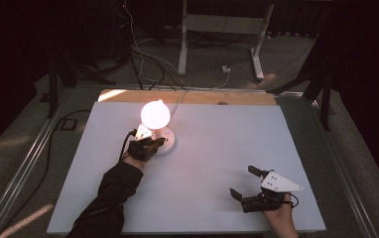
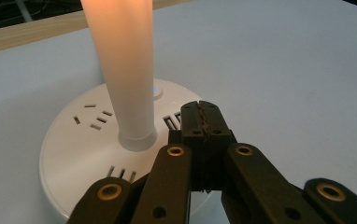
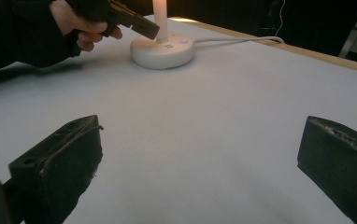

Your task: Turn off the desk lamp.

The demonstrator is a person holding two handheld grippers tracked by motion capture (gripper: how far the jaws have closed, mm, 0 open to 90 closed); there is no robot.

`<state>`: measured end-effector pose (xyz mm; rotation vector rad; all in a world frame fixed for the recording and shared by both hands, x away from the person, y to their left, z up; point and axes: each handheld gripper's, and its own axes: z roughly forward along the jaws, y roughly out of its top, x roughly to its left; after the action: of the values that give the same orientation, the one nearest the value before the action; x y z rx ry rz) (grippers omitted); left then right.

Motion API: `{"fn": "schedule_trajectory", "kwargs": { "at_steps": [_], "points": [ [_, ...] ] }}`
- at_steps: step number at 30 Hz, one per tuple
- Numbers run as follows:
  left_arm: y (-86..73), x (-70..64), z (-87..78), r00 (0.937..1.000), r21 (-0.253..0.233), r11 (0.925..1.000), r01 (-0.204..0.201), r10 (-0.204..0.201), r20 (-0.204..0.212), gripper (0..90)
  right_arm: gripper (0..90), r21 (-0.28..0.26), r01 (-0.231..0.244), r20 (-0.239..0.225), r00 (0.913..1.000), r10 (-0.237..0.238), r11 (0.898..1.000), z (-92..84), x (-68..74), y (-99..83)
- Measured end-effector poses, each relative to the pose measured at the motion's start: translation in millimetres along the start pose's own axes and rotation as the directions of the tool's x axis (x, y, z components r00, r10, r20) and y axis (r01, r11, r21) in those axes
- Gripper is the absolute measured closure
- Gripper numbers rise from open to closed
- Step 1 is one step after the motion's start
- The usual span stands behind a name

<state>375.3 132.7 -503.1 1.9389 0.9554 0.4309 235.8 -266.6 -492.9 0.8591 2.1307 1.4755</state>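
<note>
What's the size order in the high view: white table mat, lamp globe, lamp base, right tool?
1. White table mat, by far.
2. Right tool, though it sits nearer the camera.
3. Lamp globe and lamp base: too alike to rank, base partly hidden.

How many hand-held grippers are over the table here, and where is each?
2. The left hand-held gripper is at the lamp base, jaws shut, beside the lit stem. The right hand-held gripper hovers open near the table's front right.

White lamp base point(image 2: 81, 140), warm orange-lit stem point(image 2: 120, 56), pale grey-white table point(image 1: 227, 148).
</note>
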Motion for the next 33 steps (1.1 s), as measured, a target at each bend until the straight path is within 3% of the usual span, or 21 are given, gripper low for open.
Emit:
{"fn": "schedule_trajectory", "kwargs": {
  "at_steps": [33],
  "points": [
    [-8.6, 1.5, 7.6, 1.0, 0.029, 0.9996, -0.003, 0.003, -0.001, 90.0, 0.0, 0.003, -0.001, 0.0, 1.0, 0.001, 1.0, 0.3, -0.3, -0.1]
  ]
}}
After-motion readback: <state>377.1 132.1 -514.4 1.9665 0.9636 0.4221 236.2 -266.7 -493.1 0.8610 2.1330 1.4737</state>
